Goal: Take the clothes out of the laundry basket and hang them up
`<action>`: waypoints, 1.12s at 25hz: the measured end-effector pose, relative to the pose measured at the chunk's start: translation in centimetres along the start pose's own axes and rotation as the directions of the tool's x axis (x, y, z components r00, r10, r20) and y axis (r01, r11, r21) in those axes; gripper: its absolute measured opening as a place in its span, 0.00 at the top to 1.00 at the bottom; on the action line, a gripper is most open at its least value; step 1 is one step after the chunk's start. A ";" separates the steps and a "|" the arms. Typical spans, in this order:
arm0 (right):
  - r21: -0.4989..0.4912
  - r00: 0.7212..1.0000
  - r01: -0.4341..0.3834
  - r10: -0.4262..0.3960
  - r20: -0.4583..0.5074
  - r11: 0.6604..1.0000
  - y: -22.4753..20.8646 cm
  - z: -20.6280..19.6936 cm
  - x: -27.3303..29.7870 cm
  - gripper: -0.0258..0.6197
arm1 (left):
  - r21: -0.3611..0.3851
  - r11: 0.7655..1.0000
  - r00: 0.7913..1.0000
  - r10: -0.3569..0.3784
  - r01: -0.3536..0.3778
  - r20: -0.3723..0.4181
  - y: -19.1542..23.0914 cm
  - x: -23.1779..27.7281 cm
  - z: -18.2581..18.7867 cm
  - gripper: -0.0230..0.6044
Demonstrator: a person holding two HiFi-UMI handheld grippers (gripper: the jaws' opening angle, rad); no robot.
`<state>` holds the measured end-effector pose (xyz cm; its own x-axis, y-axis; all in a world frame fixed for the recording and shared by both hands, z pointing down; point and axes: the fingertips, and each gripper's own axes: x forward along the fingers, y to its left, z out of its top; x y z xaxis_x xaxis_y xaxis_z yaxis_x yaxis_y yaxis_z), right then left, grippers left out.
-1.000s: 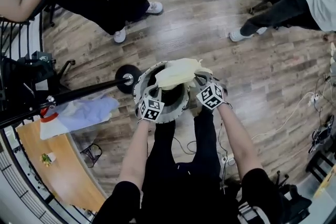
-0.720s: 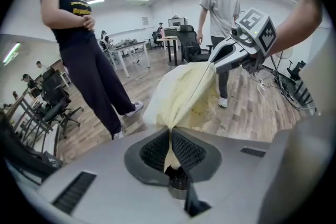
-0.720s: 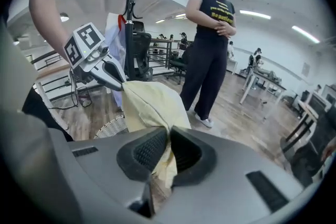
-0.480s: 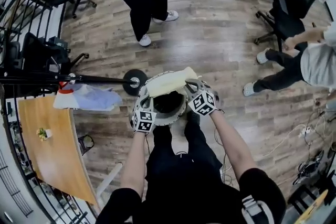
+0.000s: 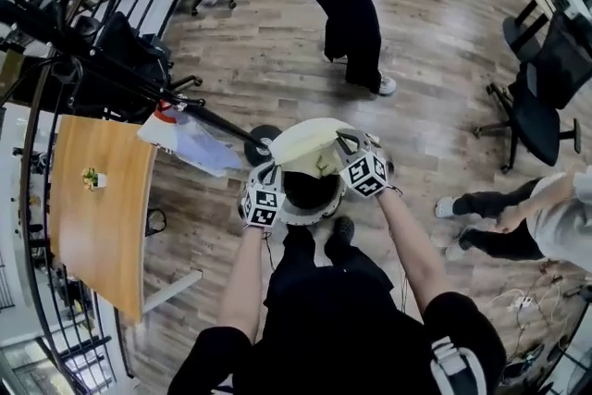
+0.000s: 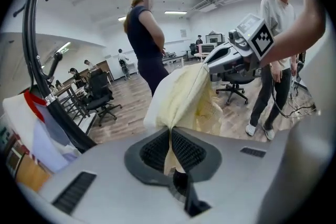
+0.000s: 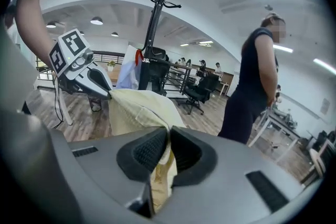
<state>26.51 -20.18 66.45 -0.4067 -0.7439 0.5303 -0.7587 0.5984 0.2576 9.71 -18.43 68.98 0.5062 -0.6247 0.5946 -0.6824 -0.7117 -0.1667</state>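
Left gripper (image 6: 170, 138) and right gripper (image 7: 168, 140) each pinch the yellow garment (image 5: 309, 141) above the basket (image 5: 313, 216), coat rack (image 5: 263, 141) alongside

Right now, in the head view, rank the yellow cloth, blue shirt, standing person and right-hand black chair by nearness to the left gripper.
1. yellow cloth: clamped in the left gripper.
2. blue shirt: hanging, to the left.
3. standing person: ahead, across the floor.
4. black chair: far right.

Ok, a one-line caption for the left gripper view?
Left gripper shut on a pale yellow garment, far end held by the right gripper.
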 end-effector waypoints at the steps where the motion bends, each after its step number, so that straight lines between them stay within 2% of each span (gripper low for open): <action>1: -0.016 1.000 -0.005 0.006 0.014 1.000 -0.1 1.2 0.3 0.91 | -0.007 1.000 1.000 0.018 -0.018 0.004 0.6 -0.5 0.2 0.91; 7: -0.127 0.994 -0.030 0.043 0.097 0.991 -0.3 8.2 2.0 0.91 | -0.077 0.987 0.988 0.147 -0.143 0.053 5.1 -4.0 2.1 0.91; 16: -0.234 0.968 -0.031 0.087 0.234 0.972 0.1 18.9 4.1 0.91 | -0.078 0.946 0.938 0.323 -0.315 0.122 12.1 -10.6 6.0 0.91; 20: -0.275 0.956 -0.037 0.114 0.269 0.961 1.1 22.1 4.7 0.91 | -0.084 0.929 0.921 0.370 -0.362 0.125 14.0 -12.9 6.5 0.91; 24: -0.301 0.945 -0.031 0.126 0.300 0.953 1.8 25.0 5.1 0.91 | -0.071 0.910 0.894 0.415 -0.409 0.167 16.3 -15.2 7.5 0.91; 28: -0.321 0.941 -0.014 0.121 0.315 0.947 2.1 27.6 6.3 0.91 | -0.075 0.906 0.887 0.423 -0.416 0.184 18.4 -16.0 7.6 0.91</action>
<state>8.36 -31.80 48.05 -0.6347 -0.7219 0.2757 -0.5495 0.6725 0.4959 -6.91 -23.99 50.40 0.2575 -0.9144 0.3125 -0.8688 -0.3606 -0.3393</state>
